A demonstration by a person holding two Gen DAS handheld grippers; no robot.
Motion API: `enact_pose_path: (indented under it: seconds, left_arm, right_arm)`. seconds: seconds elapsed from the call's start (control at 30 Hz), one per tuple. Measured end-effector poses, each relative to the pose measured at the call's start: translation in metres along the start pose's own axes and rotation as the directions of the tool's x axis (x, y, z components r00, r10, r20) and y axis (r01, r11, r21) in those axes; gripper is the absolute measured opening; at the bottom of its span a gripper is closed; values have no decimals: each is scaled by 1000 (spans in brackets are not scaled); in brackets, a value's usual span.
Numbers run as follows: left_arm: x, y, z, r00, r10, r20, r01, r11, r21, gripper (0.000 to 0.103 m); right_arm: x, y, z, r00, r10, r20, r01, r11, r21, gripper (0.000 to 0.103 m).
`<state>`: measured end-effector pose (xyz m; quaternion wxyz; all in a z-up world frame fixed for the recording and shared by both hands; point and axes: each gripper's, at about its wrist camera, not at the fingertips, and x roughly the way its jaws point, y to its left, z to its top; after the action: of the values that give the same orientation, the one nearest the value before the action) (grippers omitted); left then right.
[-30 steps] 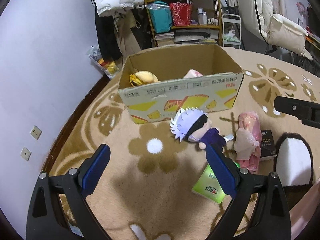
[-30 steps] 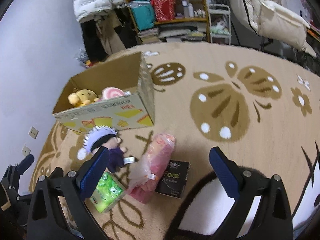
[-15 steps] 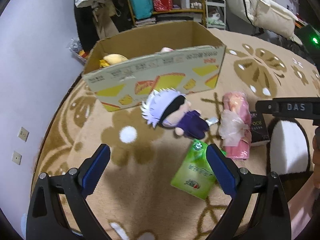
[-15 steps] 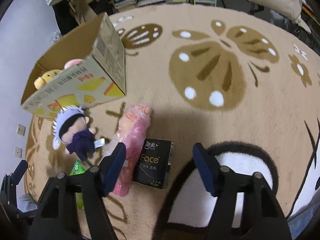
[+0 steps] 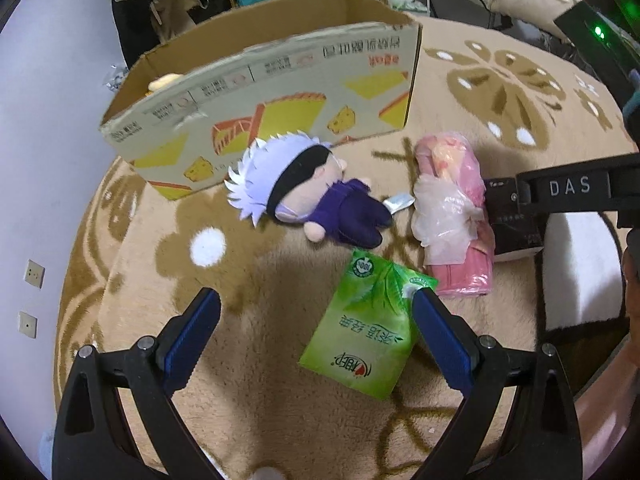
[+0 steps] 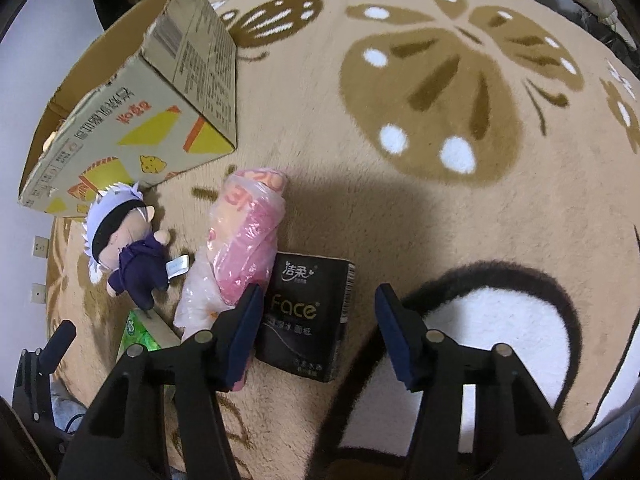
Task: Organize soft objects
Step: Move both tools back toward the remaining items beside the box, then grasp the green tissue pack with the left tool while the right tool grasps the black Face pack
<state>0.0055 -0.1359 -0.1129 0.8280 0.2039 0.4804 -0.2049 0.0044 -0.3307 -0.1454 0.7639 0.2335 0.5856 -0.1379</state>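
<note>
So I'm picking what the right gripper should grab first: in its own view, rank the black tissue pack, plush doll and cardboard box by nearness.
1. Black tissue pack, between the right gripper's fingers.
2. Plush doll, far left.
3. Cardboard box, upper left.

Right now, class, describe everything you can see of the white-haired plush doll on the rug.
The plush doll is a soft fabric figure with spiky pale lilac-white hair, a black band across its eyes, a peach face and hands, and a dark purple outfit. A silvery tag sticks out beside its body. It lies on its side on the tan rug, its head against the front of the cardboard box, its legs pointing towards the green tissue pack. Neither gripper touches it.
</note>
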Motion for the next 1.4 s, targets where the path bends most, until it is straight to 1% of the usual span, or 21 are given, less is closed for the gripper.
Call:
enact_pose_path:
  seconds: [0.17,0.27,0.33,0.37,0.5,0.6,0.73,0.77,0.8,0.83,0.9,1.0,1.13,1.27,1.4]
  left_arm:
    - [10,-3,0,999,-16,-33,17,1000,8,96]
    - [12,-6,0,999,-25,-38,25,1000,18,96]
    - [13,-8,-1,999,-31,-43,32,999,23,96]
    - [14,-10,-1,998,-40,-47,41,999,28,96]
    - [17,-14,-3,998,-28,-60,30,998,47,96]
    - [19,-13,-3,998,-19,-66,22,999,41,96]
    - [21,-9,-1,998,-8,-66,9,1000,20,95]
    - [23,-7,-1,998,-4,-70,6,1000,15,91]
    - [24,-6,-1,997,-3,-73,3,1000,10,84]
    - [24,-4,-1,997,-4,-74,4,1000,2,80]
    - [26,-1,-2,997,-16,-81,15,1000,-16,66]
    - [28,4,-3,995,-28,-93,24,999,-39,56]
    - [25,8,-4,995,-39,-92,34,998,-61,53]
    - [19,9,-4,998,-19,-66,15,998,-56,53]
    - [11,14,-2,999,-15,-38,13,997,-70,53]
  right_arm:
    - [11,2,2,1000,8,-24,-8,1000,-7,61]
    - [16,6,2,999,5,-37,-6,1000,-23,56]
    - [16,8,3,999,-2,-36,1,999,-34,55]
    - [17,9,3,999,-1,-36,0,999,-38,52]
    - [17,11,3,999,-3,-33,2,999,-47,51]
    - [14,18,-2,1000,2,-19,-3,999,-53,50]
    - [-6,21,-6,999,18,43,-15,998,-69,50]
    - [-8,22,-6,998,21,54,-17,997,-74,50]
    - [-12,22,-7,998,23,65,-18,997,-81,50]
    - [-15,24,-7,996,32,78,-25,996,-89,50]
    - [-20,28,-7,994,45,101,-34,994,-106,50]
    - [-31,31,-8,988,66,139,-47,990,-134,50]
    - [-43,34,-9,980,89,177,-60,984,-167,50]
    - [-43,38,-2,973,112,200,-74,979,-190,50]
    - [-49,40,-3,965,132,224,-87,975,-203,50]
